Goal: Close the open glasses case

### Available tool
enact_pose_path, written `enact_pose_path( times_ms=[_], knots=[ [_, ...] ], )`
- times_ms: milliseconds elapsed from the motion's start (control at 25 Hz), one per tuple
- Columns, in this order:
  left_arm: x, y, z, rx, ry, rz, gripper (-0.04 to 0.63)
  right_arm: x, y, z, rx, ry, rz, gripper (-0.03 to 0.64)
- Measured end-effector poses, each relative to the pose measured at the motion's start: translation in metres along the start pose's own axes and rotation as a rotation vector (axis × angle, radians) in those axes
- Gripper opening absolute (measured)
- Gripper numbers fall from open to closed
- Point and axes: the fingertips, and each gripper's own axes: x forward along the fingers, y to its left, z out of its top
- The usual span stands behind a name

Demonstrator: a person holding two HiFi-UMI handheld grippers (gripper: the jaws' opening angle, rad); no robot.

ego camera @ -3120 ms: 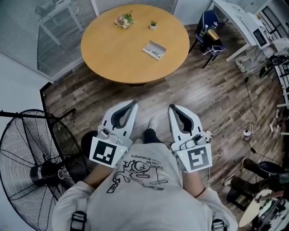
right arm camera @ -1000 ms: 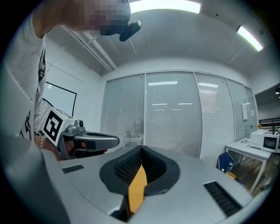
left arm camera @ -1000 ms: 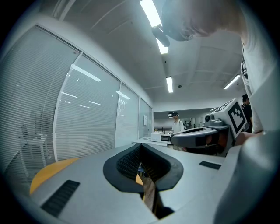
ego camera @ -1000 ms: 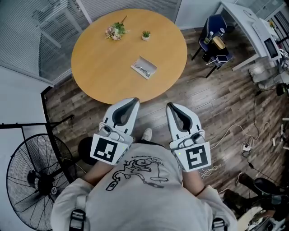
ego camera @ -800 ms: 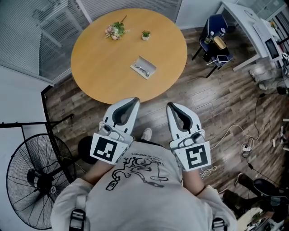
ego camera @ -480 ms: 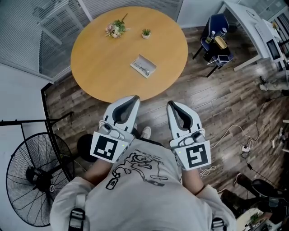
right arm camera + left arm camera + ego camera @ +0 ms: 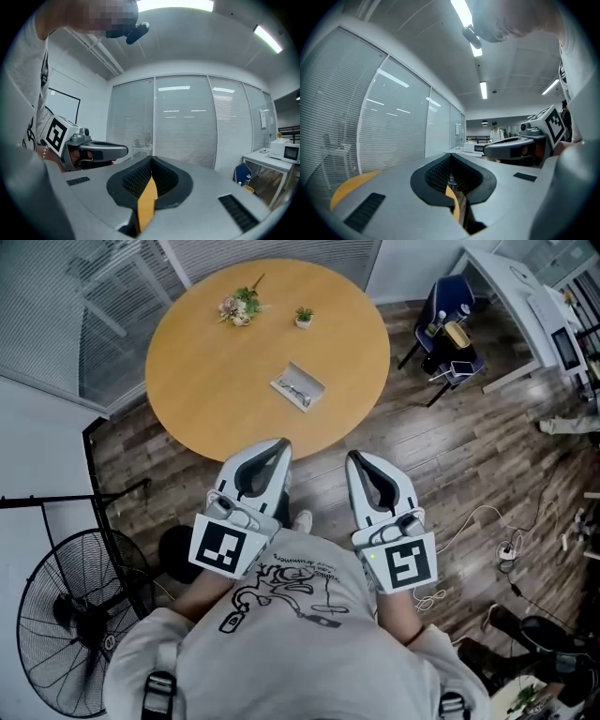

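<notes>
Left gripper (image 7: 278, 443): jaws pressed together at the tips with nothing between them, held low in front of the person's chest and pointing toward the table.
Right gripper (image 7: 353, 457): also closed tip to tip and empty, level with the left one and just beside it, a gap of floor between the two.
Person: stands on the dark wood floor (image 7: 441, 437) at the near edge of the table, both grippers short of the tabletop.
Glasses case (image 7: 298, 387): lies open near the middle of the round wooden table (image 7: 206, 381), well apart from both grippers and touched by neither.
In the case: a pair of glasses appears to rest inside. The detail is too small to say more.
Also on the table: a sprig of flowers (image 7: 238, 306) and a small potted plant (image 7: 304, 315) at the far side, apart from the case.
Progress: by the look of it, nothing of the closing is done. The lid is open and the approach is only at the table's edge.
What is left: reach across to the case, bring the lid over and press it shut.
Around: a standing fan (image 7: 66, 634) at the left and a blue chair (image 7: 448, 296) at the right.
</notes>
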Motion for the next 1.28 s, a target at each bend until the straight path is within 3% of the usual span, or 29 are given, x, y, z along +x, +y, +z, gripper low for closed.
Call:
enact_pose_path(
  times_ms=[200,440,760,1280],
  knots=[
    [0.015,0.020,0.011,-0.028,-0.054,0.003,0.020,0.025,-0.004,0.005,-0.005,-0.006,0.009,0.009],
    [0.022,0.049,0.010,0.020,-0.005,0.010,0.020,0.056,-0.005,0.012,-0.018,-0.014,0.020,0.009],
    [0.045,0.088,0.017,-0.042,-0.060,0.008,0.020,0.101,-0.010,0.011,-0.019,0.006,0.024,0.009],
    [0.075,0.149,0.020,-0.055,-0.070,-0.036,0.020,0.170,-0.015,0.015,-0.031,0.021,0.004,0.009]
  ],
)
